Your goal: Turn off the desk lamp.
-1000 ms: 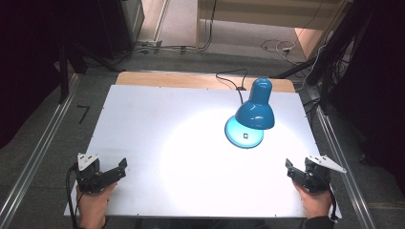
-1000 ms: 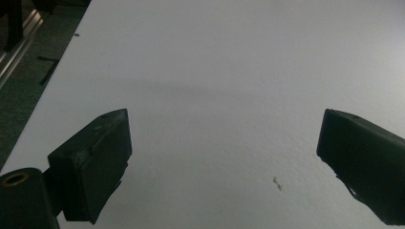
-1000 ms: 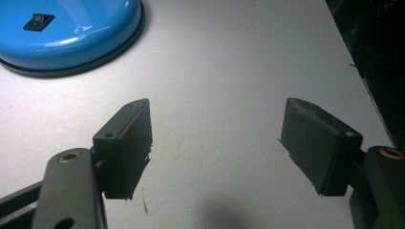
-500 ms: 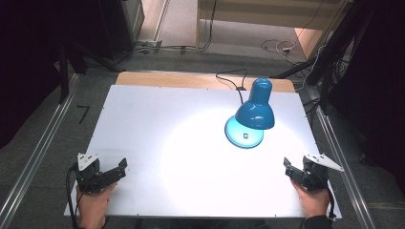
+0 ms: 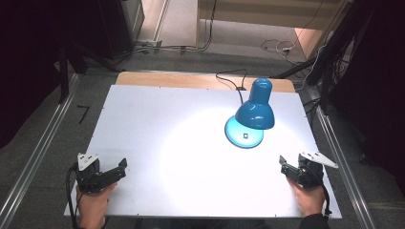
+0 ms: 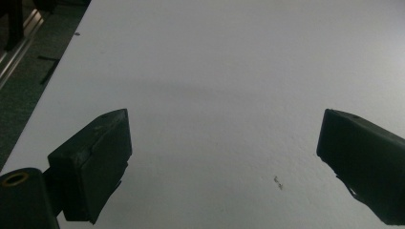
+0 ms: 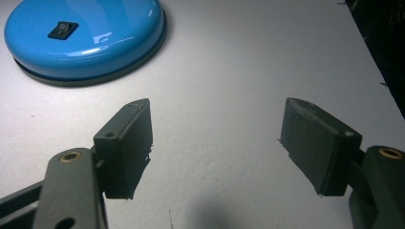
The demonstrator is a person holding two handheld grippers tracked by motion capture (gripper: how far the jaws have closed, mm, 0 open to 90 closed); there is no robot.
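A blue desk lamp [image 5: 254,109] stands lit at the right rear of the white table [image 5: 157,114], its shade bent over its round base [image 5: 241,137]. My left gripper [image 5: 118,168] rests near the front left corner, open, with bare table between its jaws [image 6: 224,138]. My right gripper [image 5: 283,165] sits near the front right edge, also open and holding nothing [image 7: 217,138]. The lamp base [image 7: 86,38], with its black rocker switch [image 7: 62,29], lies ahead and to the left of the right gripper's jaws, a short way off.
The lamp's cable [image 5: 231,78] runs off the back edge over a wooden strip [image 5: 162,78]. A bright pool of light covers the table's middle. Metal rails [image 5: 38,152] flank the table on both sides, with dark floor beyond.
The right gripper has edged slightly left toward the lamp. The left gripper and the lamp have hardly moved.
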